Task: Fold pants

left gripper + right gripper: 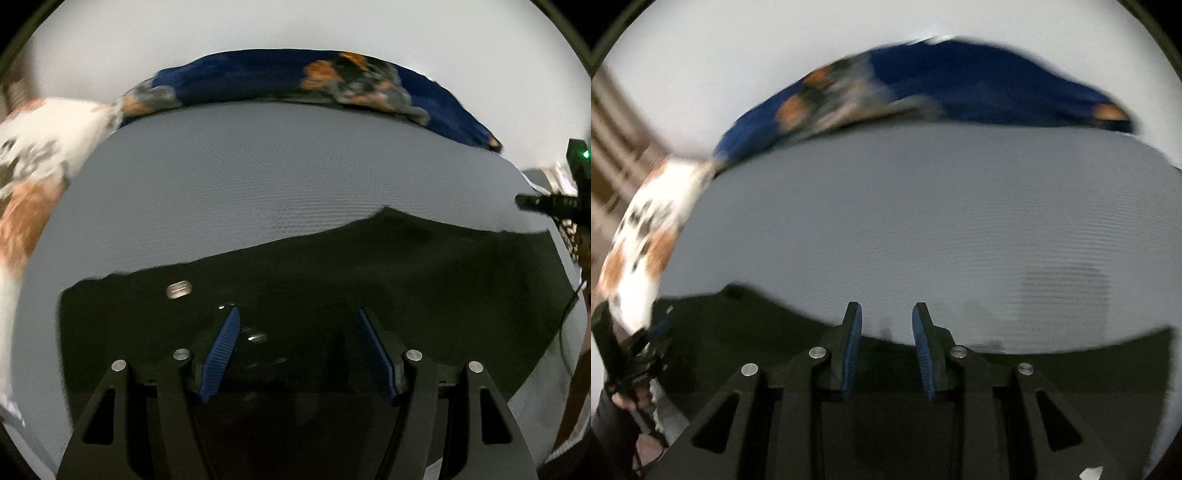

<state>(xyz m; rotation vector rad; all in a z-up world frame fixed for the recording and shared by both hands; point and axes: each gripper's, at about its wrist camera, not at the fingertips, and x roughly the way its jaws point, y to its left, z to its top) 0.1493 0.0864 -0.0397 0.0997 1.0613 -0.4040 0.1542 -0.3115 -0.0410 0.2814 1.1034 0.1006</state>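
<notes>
black pants [332, 266] lie flat on grey bed [221, 177].

No text, label, brand, number or sign can be read in either view. The metal button [179, 289] on the dark pants [332, 266] is too blurred to show any mark, and the patterned cloth [332, 81] behind carries only colours, no letters.
</notes>
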